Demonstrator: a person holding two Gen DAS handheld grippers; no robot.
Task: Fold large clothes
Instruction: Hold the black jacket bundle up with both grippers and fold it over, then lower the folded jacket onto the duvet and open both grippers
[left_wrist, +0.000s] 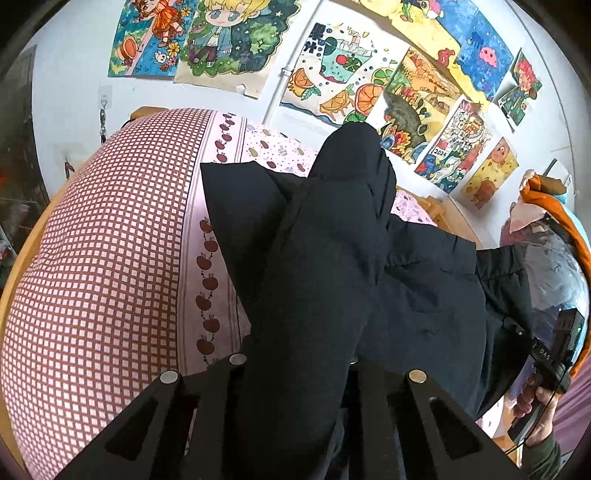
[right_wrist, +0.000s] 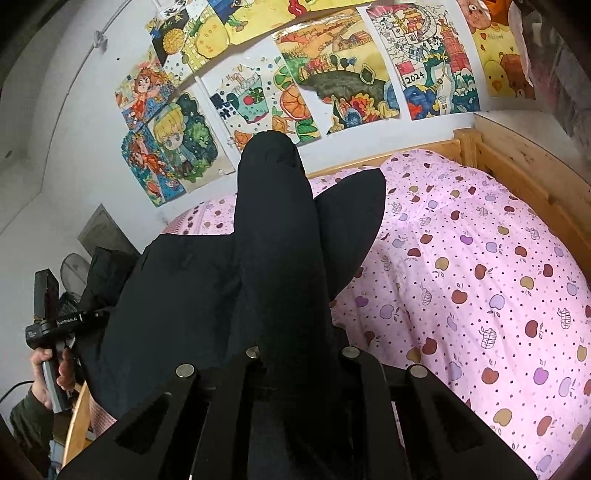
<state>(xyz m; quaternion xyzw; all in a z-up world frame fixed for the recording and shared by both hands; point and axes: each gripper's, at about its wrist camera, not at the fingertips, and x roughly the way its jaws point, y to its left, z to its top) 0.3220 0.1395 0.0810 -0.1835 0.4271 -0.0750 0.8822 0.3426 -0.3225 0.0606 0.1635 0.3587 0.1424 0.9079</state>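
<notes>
Black fabric is filling the middle of both wrist views — a large dark garment (left_wrist: 332, 258) that I am holding up over the bed. My left gripper (left_wrist: 295, 363) is clenching a thick bunch of the cloth between its fingers, and the material is rising in a tall fold ahead of the camera. My right gripper (right_wrist: 301, 354) is doing the same, its fingers closing on another gathered ridge of the garment (right_wrist: 273, 258). Between the two holds the cloth is sagging and spreading over the bedding, a pointed flap hanging out to one side. Underneath, a pink apple-print quilt (right_wrist: 480, 277) is lying across the wooden bed frame (right_wrist: 517, 155), with a red checked cover (left_wrist: 103, 258) beside it — children's drawings (left_wrist: 351, 88) are lining the wall behind.
</notes>
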